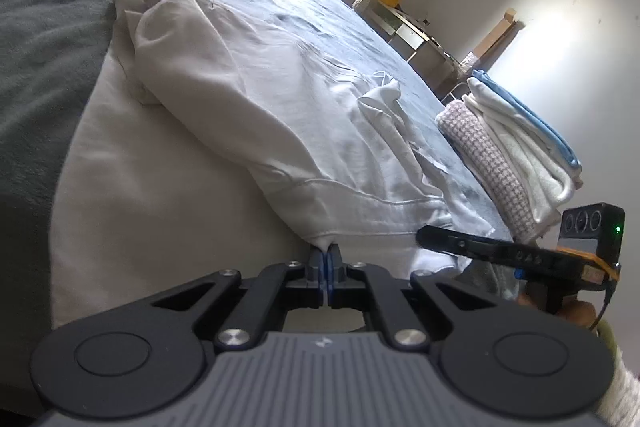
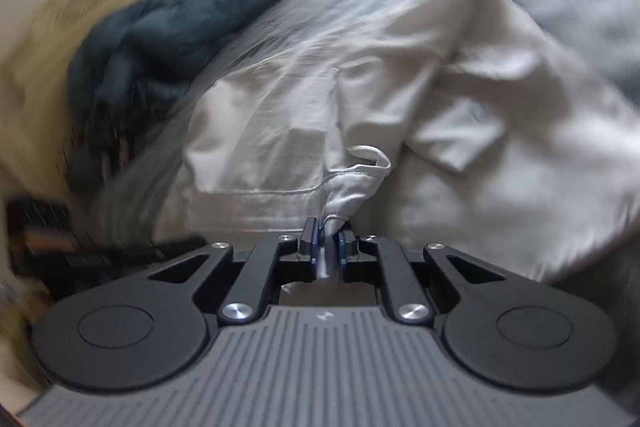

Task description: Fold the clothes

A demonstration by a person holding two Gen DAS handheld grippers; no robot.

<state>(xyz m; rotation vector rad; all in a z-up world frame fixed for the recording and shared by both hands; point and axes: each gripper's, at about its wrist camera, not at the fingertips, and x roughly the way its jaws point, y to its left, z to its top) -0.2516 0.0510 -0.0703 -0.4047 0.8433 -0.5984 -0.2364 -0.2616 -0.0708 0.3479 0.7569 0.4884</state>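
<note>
Both grippers pinch the white shirt's hem on the bed: left gripper [image 1: 325, 254], right gripper [image 2: 329, 235]. The shirt [image 1: 240, 99] stretches ahead; carry both corners forward evenly, keeping the hem taut.

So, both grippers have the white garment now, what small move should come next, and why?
Probably lift both corners together and carry them toward the far end. The left gripper and the right gripper are each shut on the hem of the white garment, which lies rumpled on the bed.
</note>
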